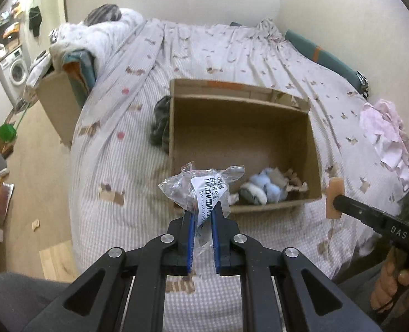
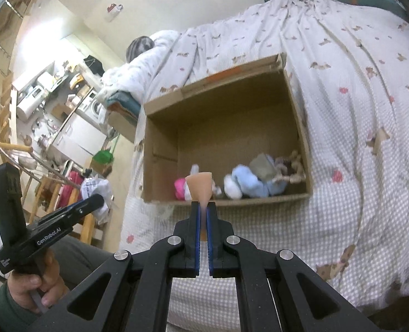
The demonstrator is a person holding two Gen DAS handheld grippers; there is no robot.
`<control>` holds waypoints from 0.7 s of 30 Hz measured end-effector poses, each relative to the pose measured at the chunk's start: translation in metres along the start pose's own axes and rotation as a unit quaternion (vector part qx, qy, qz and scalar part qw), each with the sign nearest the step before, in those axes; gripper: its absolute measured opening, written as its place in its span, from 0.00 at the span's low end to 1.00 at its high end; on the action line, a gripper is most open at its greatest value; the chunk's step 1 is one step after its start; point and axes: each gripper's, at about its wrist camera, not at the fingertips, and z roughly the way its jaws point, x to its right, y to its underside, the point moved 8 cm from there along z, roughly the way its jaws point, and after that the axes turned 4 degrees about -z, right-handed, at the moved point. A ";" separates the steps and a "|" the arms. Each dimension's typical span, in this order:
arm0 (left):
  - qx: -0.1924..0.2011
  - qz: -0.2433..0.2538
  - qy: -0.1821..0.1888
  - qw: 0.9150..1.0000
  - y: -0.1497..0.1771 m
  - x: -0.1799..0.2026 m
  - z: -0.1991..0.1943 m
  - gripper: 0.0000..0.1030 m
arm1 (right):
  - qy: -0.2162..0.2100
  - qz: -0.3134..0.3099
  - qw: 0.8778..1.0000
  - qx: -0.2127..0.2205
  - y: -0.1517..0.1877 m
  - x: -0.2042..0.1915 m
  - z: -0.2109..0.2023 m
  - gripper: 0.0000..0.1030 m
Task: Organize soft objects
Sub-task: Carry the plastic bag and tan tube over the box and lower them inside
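Left tool (image 1: 203, 213) clenched on a clear plastic bag (image 1: 201, 188) with a barcode label, held above the bed (image 1: 121, 166) just in front of the open cardboard box's (image 1: 243, 144) near left corner. Right tool (image 2: 203, 207) clenched on a peach-coloured soft block (image 2: 199, 186), raised near the box's front rim. Box sits on the patterned bedsheet; inside along the near wall: light blue plush (image 2: 247, 181), pink toy (image 2: 180, 188), brown wooden figure (image 2: 293, 170). Dark cloth (image 1: 160, 123) lies beside the box's left wall, pink clothes (image 1: 384, 135) at bed's right edge
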 end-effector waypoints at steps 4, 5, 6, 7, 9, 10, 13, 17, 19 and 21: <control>0.006 0.014 0.004 1.000 -0.019 0.008 0.010 0.10 | 0.008 0.000 1.000 0.002 -0.016 0.002 -0.001 0.05; 0.007 0.016 0.007 1.000 -0.025 0.010 0.014 0.10 | 0.011 -0.001 1.000 0.003 -0.019 0.003 -0.001 0.05; 0.008 0.018 0.009 1.000 -0.030 0.011 0.017 0.10 | 0.013 -0.001 1.000 0.003 -0.023 0.004 -0.001 0.05; 0.008 0.018 0.010 1.000 -0.033 0.012 0.021 0.10 | 0.015 -0.002 1.000 0.004 -0.027 0.005 0.001 0.05; 0.005 0.016 0.013 1.000 -0.041 0.012 0.030 0.10 | 0.019 -0.002 1.000 0.007 -0.037 0.007 0.004 0.05; 0.003 0.016 0.015 1.000 -0.044 0.013 0.036 0.10 | 0.020 -0.001 1.000 0.009 -0.041 0.009 0.006 0.05; -0.001 0.019 0.018 1.000 -0.053 0.016 0.053 0.10 | 0.030 0.003 0.999 0.016 -0.055 0.015 0.016 0.05; 0.006 0.003 0.037 0.999 -0.066 0.018 0.069 0.10 | 0.041 0.019 0.998 0.037 -0.070 0.026 0.026 0.05; 0.020 0.013 0.035 0.999 -0.071 0.023 0.073 0.10 | 0.042 0.022 0.998 0.038 -0.073 0.030 0.033 0.05; 0.022 0.028 0.032 0.999 -0.074 0.029 0.082 0.10 | 0.043 0.025 0.998 0.034 -0.074 0.033 0.041 0.05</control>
